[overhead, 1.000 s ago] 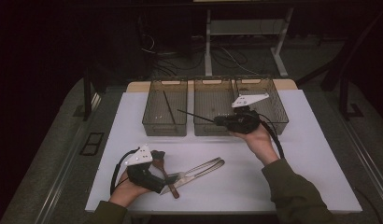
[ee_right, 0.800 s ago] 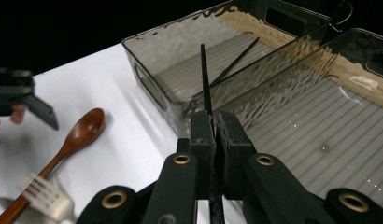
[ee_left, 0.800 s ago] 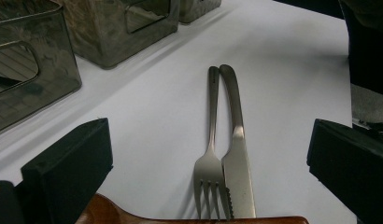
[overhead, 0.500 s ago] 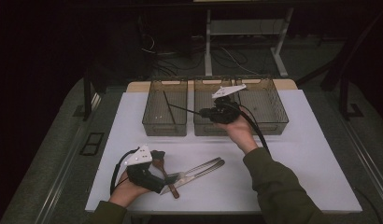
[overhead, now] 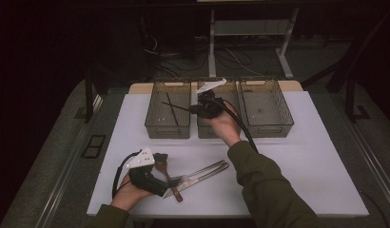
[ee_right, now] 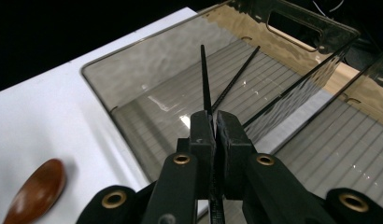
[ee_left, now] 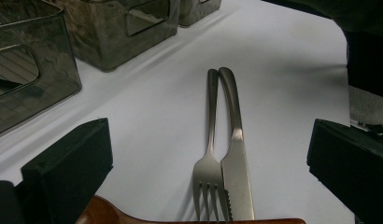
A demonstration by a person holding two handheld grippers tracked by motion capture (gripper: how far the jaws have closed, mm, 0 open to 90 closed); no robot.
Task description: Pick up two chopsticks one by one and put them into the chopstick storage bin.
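Near the desk's (overhead: 297, 156) front edge, the left tongs (overhead: 160, 159) are gaping wide around a wooden spoon (overhead: 168, 176), beside a fork (ee_left: 209, 154) and knife (ee_left: 235, 158). Farther right, the right tongs (ee_right: 213, 128) are gripping a black chopstick (ee_right: 205, 79) above the left bin (overhead: 167, 110), where another chopstick (ee_right: 236, 77) is lying.

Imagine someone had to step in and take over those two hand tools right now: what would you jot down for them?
Right gripper: shut on a black chopstick, held over the left bin.
Left gripper: open, resting on the white table near the front, holding nothing.
Things: another chopstick already lies in that left bin. A fork and knife lie side by side on the table ahead of the left gripper, with a wooden spoon beside them.
Done: apparently one chopstick binned.
Left: probably release the held chopstick, then sort fork, knife and spoon. The middle bin and right bin look empty.
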